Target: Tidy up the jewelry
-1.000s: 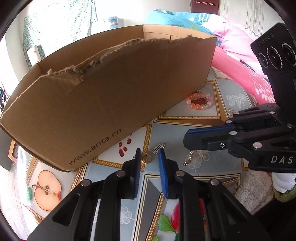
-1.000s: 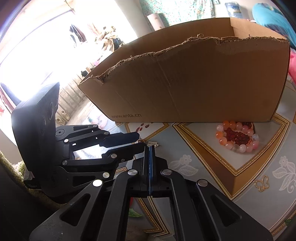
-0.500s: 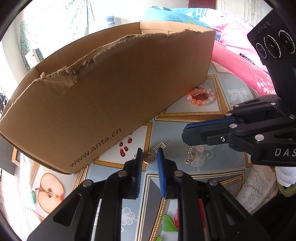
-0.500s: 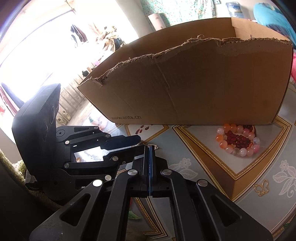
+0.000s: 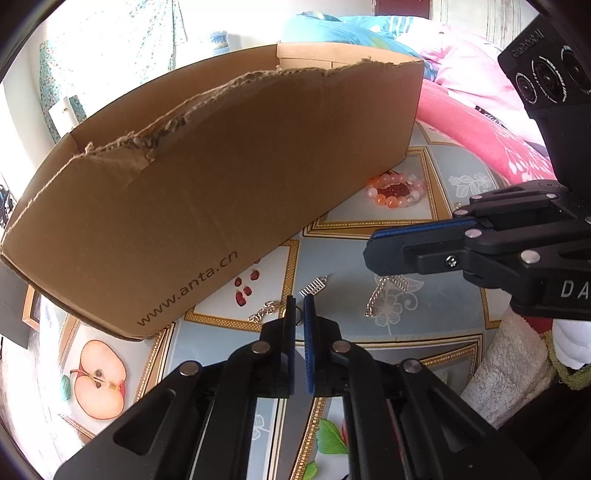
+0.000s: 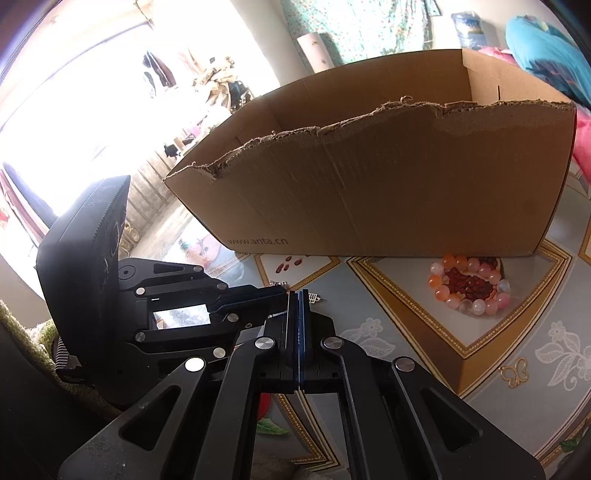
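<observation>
My left gripper (image 5: 300, 308) pinches the ring (image 5: 297, 316) for boxing; cardboard box (image 5: 221, 192) at 11 o'clock; right gripper (image 6: 294, 301) clenched empty.

Landmark: patterned tablecloth (image 5: 399, 334), gold-bordered panels, apple print (image 5: 98, 380) at left edge
Beyond tablecloth, right: pink bedding (image 5: 476, 122), blue pillow (image 5: 332, 31)
Beyond tablecloth, left: floral curtain (image 5: 110, 48)
Off tablecloth's near right corner: white towel (image 5: 513, 373)
</observation>
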Tool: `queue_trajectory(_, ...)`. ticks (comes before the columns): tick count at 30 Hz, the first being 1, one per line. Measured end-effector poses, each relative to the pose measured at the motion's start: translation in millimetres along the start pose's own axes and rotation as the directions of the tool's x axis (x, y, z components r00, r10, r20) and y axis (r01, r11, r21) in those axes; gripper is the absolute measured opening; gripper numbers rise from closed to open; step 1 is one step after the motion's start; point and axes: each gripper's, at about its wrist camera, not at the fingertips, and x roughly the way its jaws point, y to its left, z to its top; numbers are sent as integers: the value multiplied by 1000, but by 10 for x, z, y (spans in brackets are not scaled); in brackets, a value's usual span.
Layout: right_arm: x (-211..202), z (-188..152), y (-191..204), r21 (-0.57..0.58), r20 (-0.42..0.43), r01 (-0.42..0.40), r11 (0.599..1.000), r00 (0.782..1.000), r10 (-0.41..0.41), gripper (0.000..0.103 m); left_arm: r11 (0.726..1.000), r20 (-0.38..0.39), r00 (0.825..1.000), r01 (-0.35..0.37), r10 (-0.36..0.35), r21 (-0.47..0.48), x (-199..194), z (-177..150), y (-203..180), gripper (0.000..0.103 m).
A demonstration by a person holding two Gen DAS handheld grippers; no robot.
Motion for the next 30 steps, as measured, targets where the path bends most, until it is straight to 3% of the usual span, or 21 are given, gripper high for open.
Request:
queue_trajectory(17,-155,7,111,-18,39,13,1000,999,-13,0,998,60,998,25,-22,-50,-302,-123,106,2)
queue_trajectory(24,-152,8,139,-18,42,15,1000,999,-15,0,999,-8,999,-34,34,-20,-125,-127,157,2)
queue_trajectory(30,-169,8,117,-13,44,17,1000,999,-17,0,1000,-21,1000,-7,7,-2,-73,-94,84,2)
